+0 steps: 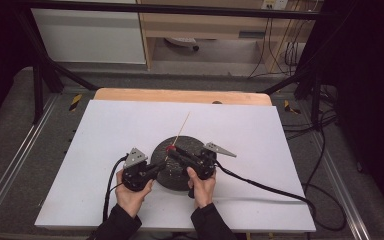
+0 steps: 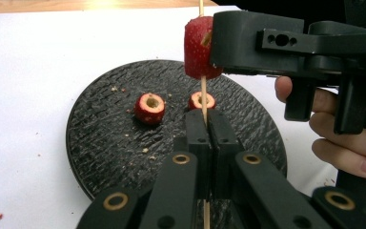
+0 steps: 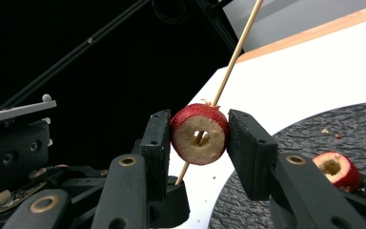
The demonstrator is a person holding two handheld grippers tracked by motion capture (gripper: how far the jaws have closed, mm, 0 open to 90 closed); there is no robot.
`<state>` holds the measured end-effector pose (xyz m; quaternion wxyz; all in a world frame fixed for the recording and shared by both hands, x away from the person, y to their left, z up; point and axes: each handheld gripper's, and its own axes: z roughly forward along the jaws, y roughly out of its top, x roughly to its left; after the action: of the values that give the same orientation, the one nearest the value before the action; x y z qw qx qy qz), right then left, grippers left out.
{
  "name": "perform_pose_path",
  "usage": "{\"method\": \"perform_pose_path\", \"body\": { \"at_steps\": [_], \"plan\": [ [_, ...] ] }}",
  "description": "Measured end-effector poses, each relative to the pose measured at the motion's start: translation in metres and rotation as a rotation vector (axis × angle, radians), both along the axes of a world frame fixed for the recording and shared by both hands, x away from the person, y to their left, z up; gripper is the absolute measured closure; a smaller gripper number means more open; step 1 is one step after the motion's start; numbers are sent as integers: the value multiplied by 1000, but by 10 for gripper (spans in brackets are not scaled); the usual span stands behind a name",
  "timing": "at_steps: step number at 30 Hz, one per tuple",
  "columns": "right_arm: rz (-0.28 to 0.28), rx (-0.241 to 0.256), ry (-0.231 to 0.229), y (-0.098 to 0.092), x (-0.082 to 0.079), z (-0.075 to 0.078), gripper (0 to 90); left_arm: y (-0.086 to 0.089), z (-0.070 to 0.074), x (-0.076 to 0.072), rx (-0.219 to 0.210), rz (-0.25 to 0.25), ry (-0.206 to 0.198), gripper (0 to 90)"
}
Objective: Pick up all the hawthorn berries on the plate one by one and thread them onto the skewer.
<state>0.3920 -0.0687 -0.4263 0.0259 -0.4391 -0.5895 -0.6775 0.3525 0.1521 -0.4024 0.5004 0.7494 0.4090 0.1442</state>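
A thin wooden skewer (image 2: 203,93) rises at a slant over a round black plate (image 1: 180,175). My left gripper (image 2: 208,119) is shut on the skewer's lower part. A cored red fruit slice (image 3: 190,145) is threaded on the skewer (image 3: 233,52), and my right gripper (image 3: 199,130) is shut on that slice from both sides. In the left gripper view the slice (image 2: 196,47) hangs above the plate (image 2: 100,143). Two more cored red pieces (image 2: 149,108) (image 2: 201,100) lie on the plate. In the high view both grippers (image 1: 163,163) (image 1: 173,149) meet over the plate.
The plate sits on a white board (image 1: 105,135) laid over a wooden table (image 1: 180,95). Crumbs dot the plate and board. Black cables (image 1: 260,185) trail from the grippers. A black frame (image 1: 40,75) stands around the table.
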Motion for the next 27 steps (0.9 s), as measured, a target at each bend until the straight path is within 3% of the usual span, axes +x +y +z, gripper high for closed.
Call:
{"method": "perform_pose_path", "body": {
  "at_steps": [3,11,18,23,27],
  "plan": [
    [8,-20,-2,-1,0,1,584,3,-1,-1,-1,-17,4,887],
    [39,-136,-41,-10,-1,13,361,26,-8,-11,20,-36,-6,887],
    [97,-323,-28,-19,6,18,175,52,-12,-22,51,-44,-10,886],
    [152,-460,-7,-25,11,18,101,67,-16,-29,92,-56,-11,886],
    [180,-566,9,-29,17,19,93,75,-20,-31,112,-68,-8,886]
  ]
}}
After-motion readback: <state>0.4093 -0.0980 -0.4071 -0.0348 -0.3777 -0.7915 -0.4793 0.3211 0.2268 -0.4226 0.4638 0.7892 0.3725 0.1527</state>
